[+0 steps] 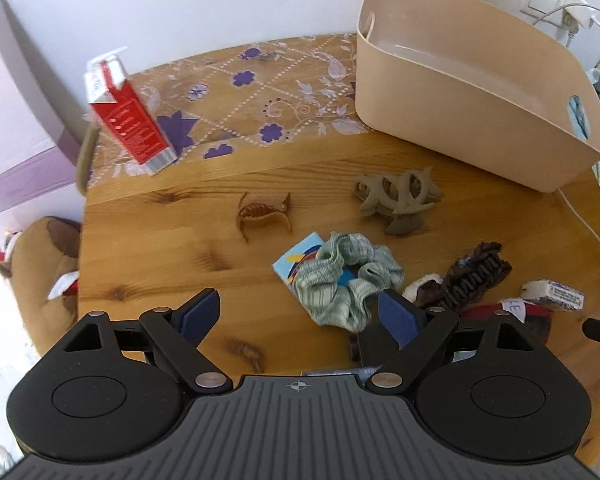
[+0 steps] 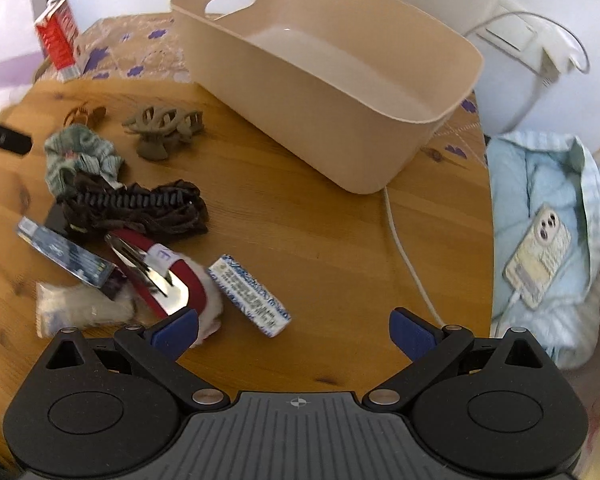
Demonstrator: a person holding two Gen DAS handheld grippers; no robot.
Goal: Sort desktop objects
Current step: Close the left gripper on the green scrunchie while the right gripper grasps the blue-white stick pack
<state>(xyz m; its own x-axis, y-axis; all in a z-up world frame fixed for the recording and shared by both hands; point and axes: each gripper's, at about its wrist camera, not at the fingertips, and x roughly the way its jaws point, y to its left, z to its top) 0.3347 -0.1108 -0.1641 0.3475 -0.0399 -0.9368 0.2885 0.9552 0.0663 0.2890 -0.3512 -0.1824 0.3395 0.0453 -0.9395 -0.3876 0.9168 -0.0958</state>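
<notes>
Both grippers hung above the wooden worktop, tilted steeply down. The left gripper had its fingers spread wide with nothing between them, only bare wood below; its right finger stood just beside the green scrunchie. The scrunchie lay partly on a small coloured card. Beyond it sat the grey claw clip and, to its left and apart, a brown clip. A dark brown hair piece lay to the right of the scrunchie, close to it. The right gripper was likewise released and empty, its left finger at the edge of a heap: a red band with a metal clip on it, something white and fluffy, and a dark blue packet. A white and blue box lay just right of that heap, between the fingers but ahead of them. The beige bin stood at the back of the worktop, empty as far as its floor showed, well apart from the heap. A red carton stood upright on the patterned cloth at the back left. A white cable ran from behind the bin toward the near edge. Off the worktop to the right, a phone rested on pale blue fabric.
</notes>
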